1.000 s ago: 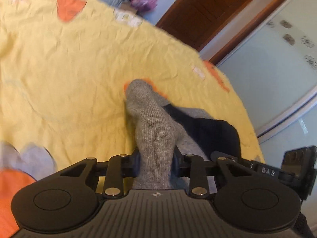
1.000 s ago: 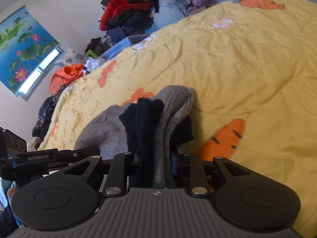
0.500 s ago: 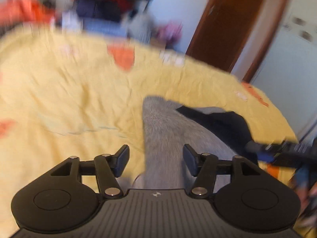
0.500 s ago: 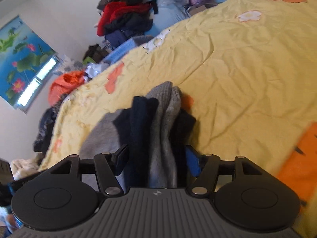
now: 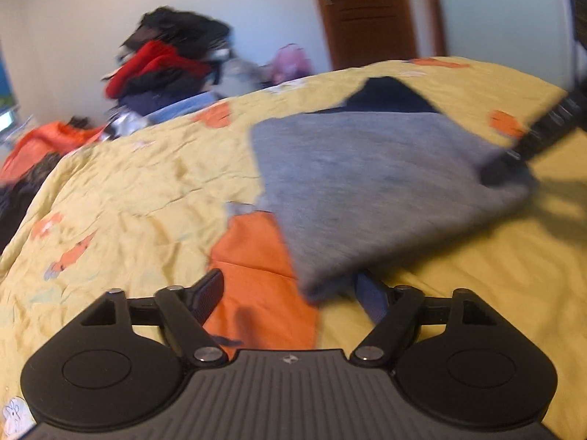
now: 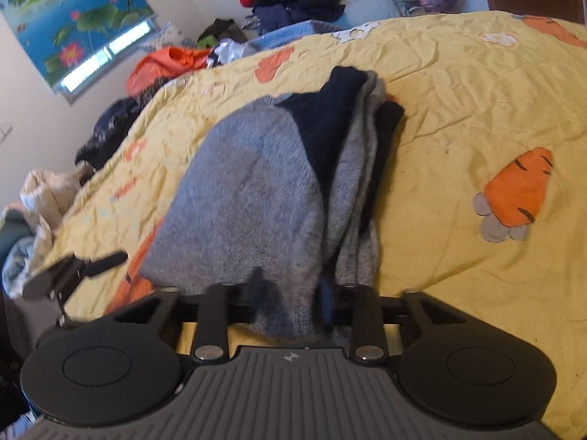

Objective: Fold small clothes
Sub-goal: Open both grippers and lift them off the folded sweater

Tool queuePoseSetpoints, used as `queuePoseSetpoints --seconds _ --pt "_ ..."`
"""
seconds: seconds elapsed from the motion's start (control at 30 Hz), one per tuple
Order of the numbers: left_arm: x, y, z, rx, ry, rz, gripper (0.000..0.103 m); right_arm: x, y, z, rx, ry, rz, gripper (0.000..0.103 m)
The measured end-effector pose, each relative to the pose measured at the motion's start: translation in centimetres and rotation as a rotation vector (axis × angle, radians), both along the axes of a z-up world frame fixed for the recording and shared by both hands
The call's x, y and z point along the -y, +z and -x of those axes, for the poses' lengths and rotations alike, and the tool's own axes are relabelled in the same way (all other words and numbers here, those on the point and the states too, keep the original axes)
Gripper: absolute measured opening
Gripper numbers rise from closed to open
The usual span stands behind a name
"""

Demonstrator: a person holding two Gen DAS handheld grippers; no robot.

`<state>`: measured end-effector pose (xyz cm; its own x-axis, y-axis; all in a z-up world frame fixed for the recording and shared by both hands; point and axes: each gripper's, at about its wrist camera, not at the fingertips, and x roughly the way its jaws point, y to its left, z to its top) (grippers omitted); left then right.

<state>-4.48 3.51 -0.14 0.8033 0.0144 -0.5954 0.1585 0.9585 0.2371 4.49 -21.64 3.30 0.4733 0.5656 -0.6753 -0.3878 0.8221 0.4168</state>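
Note:
A pair of grey socks [image 6: 249,190] with navy heels [image 6: 330,117] lies bunched on the yellow bedsheet [image 6: 477,91]. My right gripper [image 6: 291,299] is at their near end. Its jaws are closing, with grey sock fabric pinched between the pads. In the left wrist view the grey sock [image 5: 367,183] lies spread flat ahead. My left gripper [image 5: 290,293] is at its near corner, jaws apart and closing. The sock's corner reaches next to the right finger [image 5: 370,293], and the pads do not press it. Each gripper shows at the other view's edge.
A heap of red and dark clothes [image 5: 165,62] sits beyond the bed's far edge, with an orange garment [image 6: 165,62] to its left. A brown door [image 5: 367,11] stands at the back. Orange carrot prints [image 6: 517,190] mark the sheet.
My left gripper let go of the grey sock, opened, rolled and drew back to its near corner. My right gripper opened, shifted, then shut on the grey fabric again. The sock now lies flatter.

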Motion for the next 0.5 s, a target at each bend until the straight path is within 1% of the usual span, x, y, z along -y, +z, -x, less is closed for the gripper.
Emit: queuePoseSetpoints --seconds 0.03,0.07,0.1,0.13,0.17,0.2,0.23,0.27,0.3,0.33,0.37,0.4,0.43,0.47,0.5 --pt "-0.3 0.0 -0.3 -0.016 0.003 0.011 0.04 -0.1 0.0 -0.1 -0.005 -0.003 0.004 0.016" --pt "-0.7 0.2 -0.3 -0.029 -0.001 0.049 0.014 0.0 0.0 0.0 -0.004 -0.004 0.005 0.015" --pt "-1.1 0.6 0.0 -0.031 0.005 0.085 0.006 0.2 0.2 0.1 0.002 -0.012 0.009 0.014" --pt "-1.3 1.0 0.4 -0.021 0.012 0.087 0.006 0.5 0.4 0.2 0.005 -0.017 0.007 0.014" --pt "-1.3 1.2 0.7 -0.023 -0.005 0.076 0.006 0.8 0.8 0.5 0.014 -0.031 0.011 0.014" --pt "-1.3 1.0 0.7 -0.038 -0.016 0.067 0.006 1.4 1.1 0.6 0.023 -0.043 0.008 0.013" --pt "-1.4 0.6 0.7 -0.053 -0.002 0.061 0.005 2.1 1.1 0.6 0.018 -0.055 -0.007 0.013" --pt "-1.5 0.0 0.5 -0.074 0.021 0.048 0.002 2.6 0.6 0.4 0.0 -0.073 -0.012 0.013" --pt "-1.5 -0.3 0.6 -0.054 0.041 0.035 0.002 2.8 -0.2 0.2 -0.02 -0.086 -0.001 0.014" --pt "-1.6 -0.3 0.6 -0.055 0.052 0.027 0.002 2.7 -1.0 0.0 -0.036 -0.088 0.007 0.014" --pt "-1.8 -0.1 0.5 -0.063 0.058 0.043 0.002 2.7 -1.3 0.1 -0.032 -0.089 -0.009 0.016" --pt "-2.0 0.1 0.5 -0.074 0.067 0.06 0.003 2.7 -1.2 0.1 -0.04 -0.086 -0.028 0.029" --pt "-2.2 0.2 0.6 -0.08 0.075 0.064 0.003 2.8 -0.8 -0.1 -0.054 -0.088 -0.043 0.035" --pt "-2.2 0.2 0.6 -0.082 0.075 0.059 0.003 3.0 -0.2 -0.3 -0.051 -0.093 -0.072 0.05" --pt "-2.2 0.2 0.8 -0.079 0.074 0.051 0.003 3.3 0.6 -0.4 -0.02 -0.106 -0.107 0.063"
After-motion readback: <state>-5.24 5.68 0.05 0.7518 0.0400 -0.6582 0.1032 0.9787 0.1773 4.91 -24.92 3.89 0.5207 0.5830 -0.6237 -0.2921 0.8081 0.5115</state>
